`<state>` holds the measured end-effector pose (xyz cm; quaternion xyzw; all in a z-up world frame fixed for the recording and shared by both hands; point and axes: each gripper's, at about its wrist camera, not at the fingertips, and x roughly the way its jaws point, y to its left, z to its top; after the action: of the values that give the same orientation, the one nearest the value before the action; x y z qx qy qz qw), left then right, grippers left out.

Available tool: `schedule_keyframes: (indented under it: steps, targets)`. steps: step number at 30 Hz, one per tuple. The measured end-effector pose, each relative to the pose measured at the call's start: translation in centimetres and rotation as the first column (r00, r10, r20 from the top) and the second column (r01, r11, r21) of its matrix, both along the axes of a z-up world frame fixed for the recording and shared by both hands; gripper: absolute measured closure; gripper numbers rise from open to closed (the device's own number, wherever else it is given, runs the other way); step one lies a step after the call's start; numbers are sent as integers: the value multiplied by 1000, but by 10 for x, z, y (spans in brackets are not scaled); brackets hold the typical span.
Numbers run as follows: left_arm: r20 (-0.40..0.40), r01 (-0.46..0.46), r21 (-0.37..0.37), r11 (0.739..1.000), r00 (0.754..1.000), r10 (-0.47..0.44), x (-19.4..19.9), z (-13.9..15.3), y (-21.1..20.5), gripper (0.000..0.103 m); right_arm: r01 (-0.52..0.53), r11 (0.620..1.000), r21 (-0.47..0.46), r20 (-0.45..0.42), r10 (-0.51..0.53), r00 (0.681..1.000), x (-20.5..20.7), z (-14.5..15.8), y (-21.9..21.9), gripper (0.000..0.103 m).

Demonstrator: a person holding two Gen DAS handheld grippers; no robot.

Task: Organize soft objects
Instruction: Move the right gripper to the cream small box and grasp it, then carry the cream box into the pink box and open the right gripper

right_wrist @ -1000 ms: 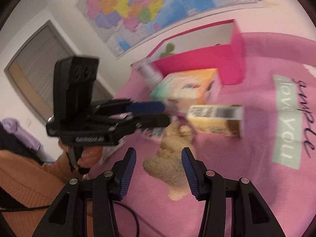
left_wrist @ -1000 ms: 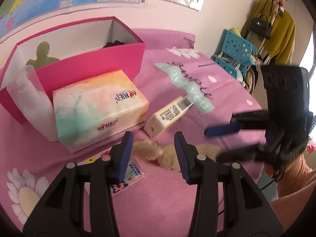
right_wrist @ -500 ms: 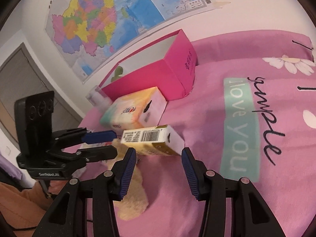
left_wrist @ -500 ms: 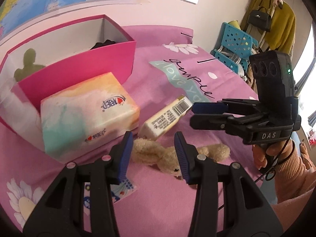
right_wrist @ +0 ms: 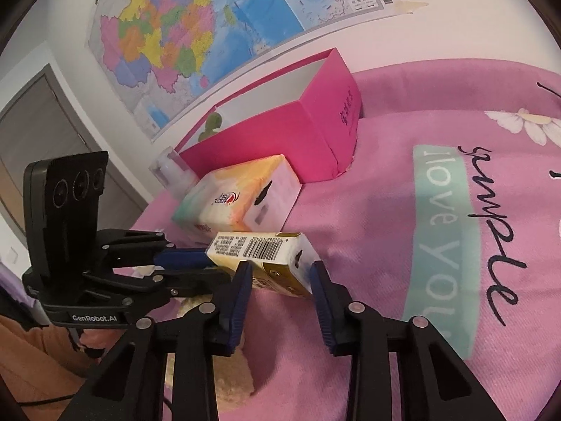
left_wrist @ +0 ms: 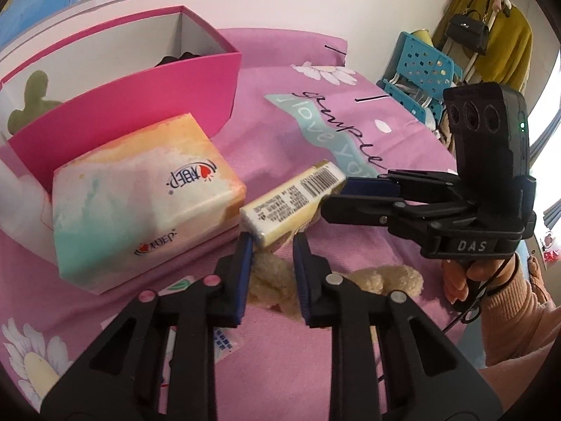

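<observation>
Both tongs closing on small tissue pack (right_wrist: 261,263) ends, beside pink box (left_wrist: 140,105); plush (left_wrist: 273,280), big tissue pack (left_wrist: 140,203) still unboxed.

We have two fisheye views — one behind each gripper's fingers, both close above the pink bedspread (left_wrist: 350,80). Our left view faces the wall and the pink box (left_wrist: 140,101); our right looks across toward the map (right_wrist: 210,17). Both share the small yellow pack (left_wrist: 294,200) — and each other's gripper.

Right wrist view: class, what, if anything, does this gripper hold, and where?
Right gripper, jaws closing, straddles an end of the small yellow barcoded pack; firm hold cannot be told.
</observation>
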<state>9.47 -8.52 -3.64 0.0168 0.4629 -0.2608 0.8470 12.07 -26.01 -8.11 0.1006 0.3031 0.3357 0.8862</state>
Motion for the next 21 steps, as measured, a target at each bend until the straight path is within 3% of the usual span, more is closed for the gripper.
schedule_keyframes:
  steps: [6,15,21]
  targets:
    - [40,-1,-21,1000,999,2,-5,18,4,77,2,1000,4,13,-2,1000,-6,12,-2,73]
    - [130,-40,-79,996,990,50,0,63,24,77,-28,999,-30,109,31,994,-19,57,9,73]
    - [186,-84,-74,994,978,97,14,88,35,77,-46,998,-38,179,52,983,-11,88,24,73]
